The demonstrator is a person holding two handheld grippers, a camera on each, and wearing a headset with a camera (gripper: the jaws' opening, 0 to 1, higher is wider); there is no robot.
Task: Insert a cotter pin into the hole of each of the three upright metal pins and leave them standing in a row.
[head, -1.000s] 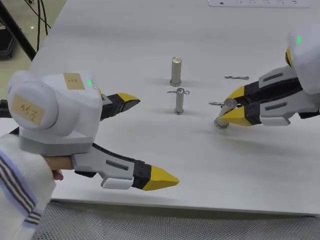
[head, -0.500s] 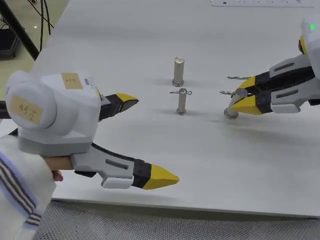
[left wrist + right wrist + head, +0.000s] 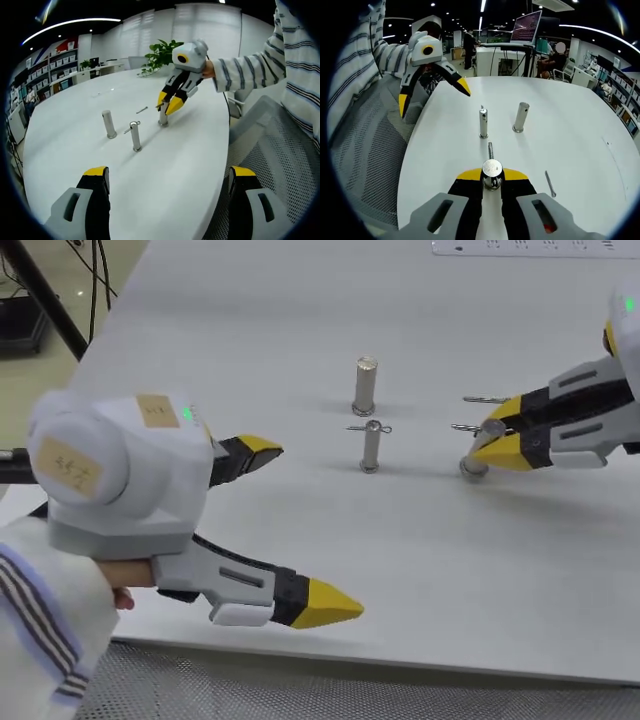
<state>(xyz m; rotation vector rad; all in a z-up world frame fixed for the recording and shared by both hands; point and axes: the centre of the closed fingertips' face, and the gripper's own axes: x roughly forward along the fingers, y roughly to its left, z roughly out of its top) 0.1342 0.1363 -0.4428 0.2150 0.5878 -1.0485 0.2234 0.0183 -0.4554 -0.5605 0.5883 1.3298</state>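
The left gripper (image 3: 305,530) hovers over the near left of the white tabletop (image 3: 300,320), its yellow-tipped jaws spread wide with nothing between them. At centre stand two upright silver metal pins: the bare far pin (image 3: 365,385) and, just in front of it, the near pin (image 3: 371,447) with a wire cotter pin (image 3: 366,427) through its top. To the right, the right gripper (image 3: 487,437) is clamped on the third metal pin (image 3: 473,467) — a second cotter pin (image 3: 462,427) juts from it. A loose cotter pin (image 3: 482,399) lies flat just beyond.
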